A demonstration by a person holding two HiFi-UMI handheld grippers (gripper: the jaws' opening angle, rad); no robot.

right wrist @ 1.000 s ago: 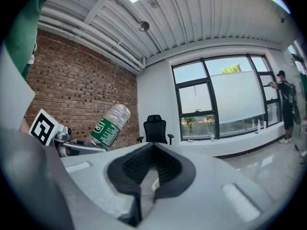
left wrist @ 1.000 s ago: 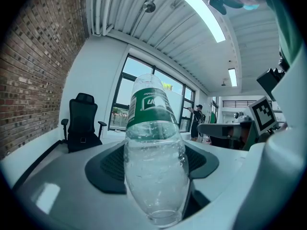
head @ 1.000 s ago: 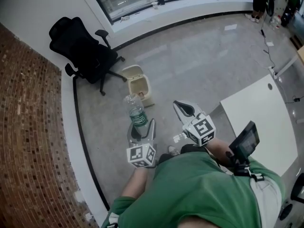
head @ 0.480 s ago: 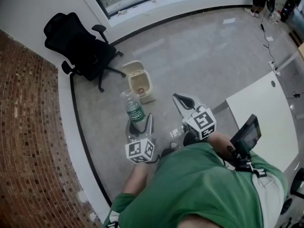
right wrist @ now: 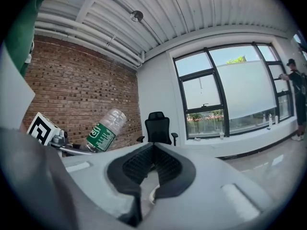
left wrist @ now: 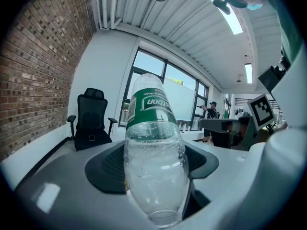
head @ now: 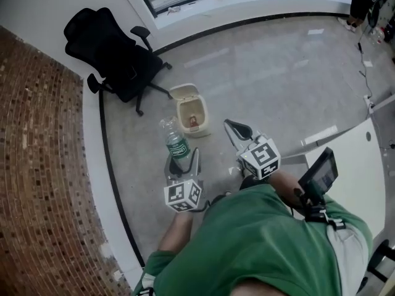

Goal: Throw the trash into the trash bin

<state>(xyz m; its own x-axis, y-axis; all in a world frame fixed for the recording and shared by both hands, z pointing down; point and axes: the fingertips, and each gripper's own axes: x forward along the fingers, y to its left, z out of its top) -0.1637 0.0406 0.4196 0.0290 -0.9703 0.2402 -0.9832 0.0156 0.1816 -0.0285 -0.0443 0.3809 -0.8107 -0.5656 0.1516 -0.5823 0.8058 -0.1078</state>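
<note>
Grey floor point(head: 278, 73), brick wall point(head: 43, 165) on the left, black office chair point(head: 117, 54) at the back, corner of a white table point(head: 370, 184) on the right. The open trash bin point(head: 200, 130) stands on the floor near the chair, lid flipped back. A small reddish item lies inside, too small to identify.

The left gripper point(head: 183, 166) is clamped on a clear plastic bottle point(head: 176, 142) with a green label. The bottle's long axis runs along the jaws, with what looks like the base end pointing forward and away from the person. The neck end sits low between the pads and any cap is hidden.

Key relation: the bin lies just ahead and slightly right of the bottle's far end, near but not under it. The left gripper is nearer the bin.

The right gripper point(head: 236, 130) is beside it, jaws together with nothing between them.

Neither gripper view shows the bin.
</note>
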